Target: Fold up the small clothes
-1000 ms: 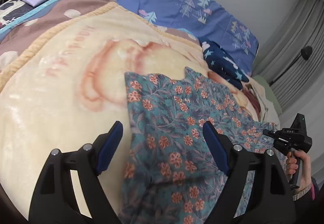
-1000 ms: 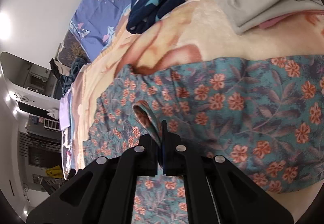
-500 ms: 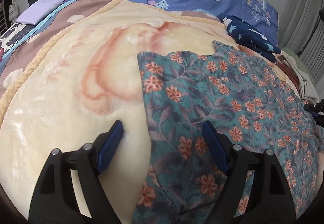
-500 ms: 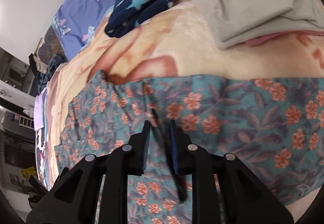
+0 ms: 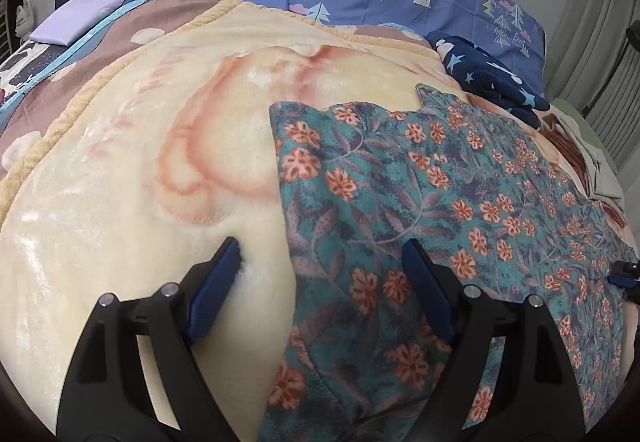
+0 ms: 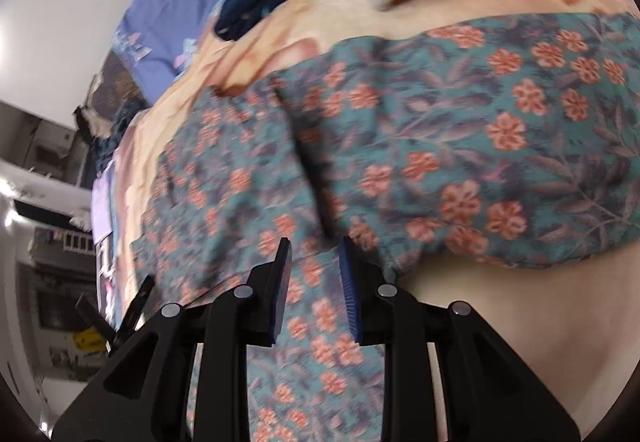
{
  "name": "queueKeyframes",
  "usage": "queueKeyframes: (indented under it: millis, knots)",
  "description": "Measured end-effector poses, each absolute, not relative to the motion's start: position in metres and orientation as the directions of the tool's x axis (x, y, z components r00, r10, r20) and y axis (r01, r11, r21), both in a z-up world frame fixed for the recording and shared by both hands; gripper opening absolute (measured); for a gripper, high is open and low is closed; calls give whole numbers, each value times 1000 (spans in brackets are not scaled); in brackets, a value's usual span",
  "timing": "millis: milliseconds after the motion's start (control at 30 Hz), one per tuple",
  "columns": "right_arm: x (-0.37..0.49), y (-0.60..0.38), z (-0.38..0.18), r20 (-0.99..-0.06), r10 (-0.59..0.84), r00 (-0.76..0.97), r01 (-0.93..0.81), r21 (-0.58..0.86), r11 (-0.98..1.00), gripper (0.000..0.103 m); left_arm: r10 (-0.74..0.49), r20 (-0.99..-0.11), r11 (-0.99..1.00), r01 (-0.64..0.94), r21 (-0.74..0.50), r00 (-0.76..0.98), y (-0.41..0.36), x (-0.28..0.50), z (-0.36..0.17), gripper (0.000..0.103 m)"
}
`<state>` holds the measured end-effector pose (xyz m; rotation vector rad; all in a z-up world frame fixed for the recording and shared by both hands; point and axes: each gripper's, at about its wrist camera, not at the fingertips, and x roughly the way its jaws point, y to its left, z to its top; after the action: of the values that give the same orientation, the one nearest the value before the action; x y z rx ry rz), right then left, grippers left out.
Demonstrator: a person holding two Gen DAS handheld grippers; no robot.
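Straddling the floral garment's [image 5: 440,202] edge on the bed's blanket [image 5: 140,202], the left claw [image 5: 320,258] gapes wide, cloth running toward two o'clock, while the right claw [image 6: 314,254], just parted and empty, hovers over it.

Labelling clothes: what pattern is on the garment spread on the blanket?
Teal garment with orange-pink flowers and purplish leaves; clearest in the left wrist view.

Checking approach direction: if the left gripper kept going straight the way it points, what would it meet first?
Probably the left edge of the floral garment where it lies on the cream blanket. The open left gripper straddles that edge; depth is unclear.
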<state>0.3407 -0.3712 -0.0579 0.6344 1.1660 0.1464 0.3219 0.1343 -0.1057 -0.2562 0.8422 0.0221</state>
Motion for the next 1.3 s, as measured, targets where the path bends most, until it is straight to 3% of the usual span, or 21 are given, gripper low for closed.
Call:
queueKeyframes:
  millis: [233,267,300,633,667,767,900,1067,1133,1300]
  knots:
    - [353,-363,-69,-771,472,427,219,595,773,27,-93,-734,966,-118,-231,673,135,321,-107,84]
    - [353,-364,-68,-778,451,438,227,581,781,8,-94,-734,966,-118,-232,673,135,321,-107,84]
    - [353,-365,-67,-775,445,449,222,579,784,6,-95,-733,965,-118,-234,673,136,321,-107,84]
    - [351,-374,-62,-799,397,452,208,527,824,6,-93,-734,966,-118,-230,673,134,321,-107,84]
    - [350,-374,-61,-795,403,453,202,532,822,8,-93,-734,966,-118,-230,673,135,321,-107,84]
    - [340,-383,-55,-753,454,475,187,591,785,28,-94,-732,966,-117,-232,675,134,321,-107,84]
    - [309,-418,-37,-692,450,564,184,637,749,38,-93,-732,966,-117,-230,674,134,321,-107,84]
    - [250,-520,-20,-588,378,716,265,729,632,39,-93,-732,966,-117,-230,675,134,321,-107,84]
    - [217,-570,-17,-545,290,787,307,753,581,44,-93,-732,966,-117,-230,675,134,321,-107,84]
    - [138,-678,-42,-476,107,873,412,837,360,45,-89,-733,968,-115,-223,674,133,320,-107,85]
